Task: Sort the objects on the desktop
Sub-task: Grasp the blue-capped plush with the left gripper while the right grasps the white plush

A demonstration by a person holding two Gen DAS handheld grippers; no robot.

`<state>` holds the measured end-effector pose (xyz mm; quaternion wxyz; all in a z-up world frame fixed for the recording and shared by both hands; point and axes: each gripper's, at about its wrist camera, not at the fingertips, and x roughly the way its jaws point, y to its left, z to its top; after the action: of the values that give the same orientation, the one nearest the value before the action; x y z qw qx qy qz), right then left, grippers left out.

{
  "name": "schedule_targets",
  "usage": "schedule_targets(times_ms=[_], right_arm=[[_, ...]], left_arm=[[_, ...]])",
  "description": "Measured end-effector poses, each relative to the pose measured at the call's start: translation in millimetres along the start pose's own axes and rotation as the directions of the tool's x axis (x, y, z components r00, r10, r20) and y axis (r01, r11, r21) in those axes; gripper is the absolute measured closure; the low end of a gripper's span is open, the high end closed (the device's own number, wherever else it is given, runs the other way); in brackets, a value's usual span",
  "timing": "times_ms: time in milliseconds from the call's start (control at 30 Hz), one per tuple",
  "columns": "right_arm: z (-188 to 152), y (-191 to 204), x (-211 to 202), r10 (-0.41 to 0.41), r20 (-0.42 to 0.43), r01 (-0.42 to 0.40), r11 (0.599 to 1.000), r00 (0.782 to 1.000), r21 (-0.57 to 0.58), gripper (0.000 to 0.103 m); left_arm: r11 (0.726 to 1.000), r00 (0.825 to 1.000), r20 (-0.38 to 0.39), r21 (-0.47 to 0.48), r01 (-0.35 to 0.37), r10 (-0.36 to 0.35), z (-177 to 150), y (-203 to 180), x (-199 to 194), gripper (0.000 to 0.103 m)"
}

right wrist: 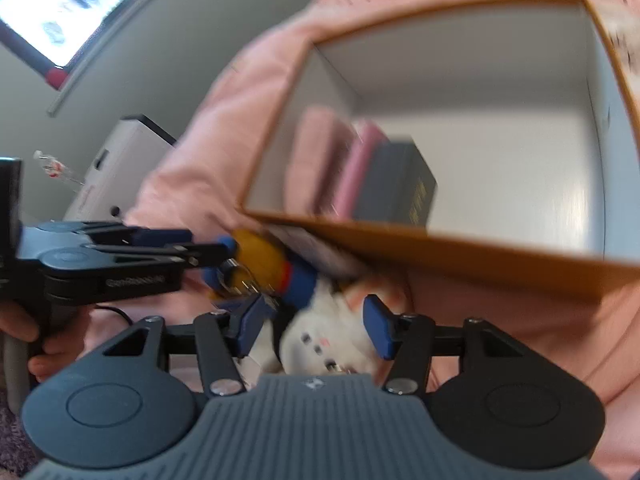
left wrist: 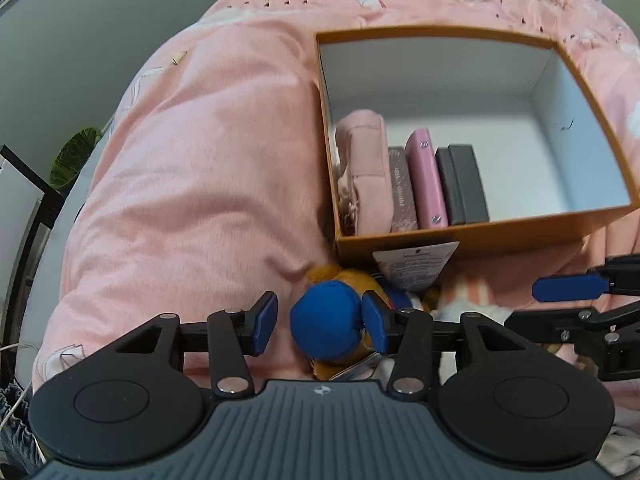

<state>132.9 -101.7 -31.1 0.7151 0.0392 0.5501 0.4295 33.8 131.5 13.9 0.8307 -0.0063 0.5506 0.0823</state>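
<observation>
My left gripper (left wrist: 320, 324) points down at a yellow plush toy with a round blue head (left wrist: 326, 324). The head lies between the open jaws, close to the right pad (left wrist: 374, 326) and clear of the left one. My right gripper (right wrist: 314, 326) stands open around a white plush toy (right wrist: 332, 340). Both toys lie on the quilt against the front wall of an orange box (left wrist: 520, 232). Upright inside the box are a pink pouch (left wrist: 362, 168), a mauve box (left wrist: 400, 188), a pink case (left wrist: 426, 180) and a dark grey box (left wrist: 464, 184).
A pink quilt (left wrist: 200, 160) covers the whole surface. A printed card (left wrist: 416, 264) leans on the box front. The right half of the box is white floor. Left of the quilt are a grey wall, a green leaf (left wrist: 74, 156) and a white appliance (right wrist: 116, 164).
</observation>
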Motion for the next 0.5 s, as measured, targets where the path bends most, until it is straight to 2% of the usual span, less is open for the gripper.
schedule_targets(times_ms=[33, 167, 267, 500], right_arm=[[-1.6, -4.9, 6.3, 0.005, -0.022, -0.005, 1.0, 1.0, 0.028, 0.04], [-7.6, -18.1, 25.9, 0.031, -0.092, -0.022, 0.994, 0.995, 0.104, 0.033], [-13.5, -24.5, 38.5, 0.027, -0.135, -0.008, 0.99, 0.99, 0.141, 0.033], [-19.2, -33.2, 63.8, 0.066, -0.181, -0.025, 0.975, 0.981, 0.22, 0.028]], left_arm=[[1.0, 1.0, -0.002, -0.011, 0.004, -0.004, -1.0, 1.9, 2.6, 0.043], [0.996, 0.998, -0.034, -0.072, 0.042, -0.045, -3.2, 12.0, 14.9, 0.04], [0.994, 0.997, -0.035, -0.093, 0.06, -0.064, -3.1, 15.1, 17.7, 0.037], [0.988, 0.991, -0.067, -0.112, 0.106, -0.114, -4.1, 11.3, 29.8, 0.036]])
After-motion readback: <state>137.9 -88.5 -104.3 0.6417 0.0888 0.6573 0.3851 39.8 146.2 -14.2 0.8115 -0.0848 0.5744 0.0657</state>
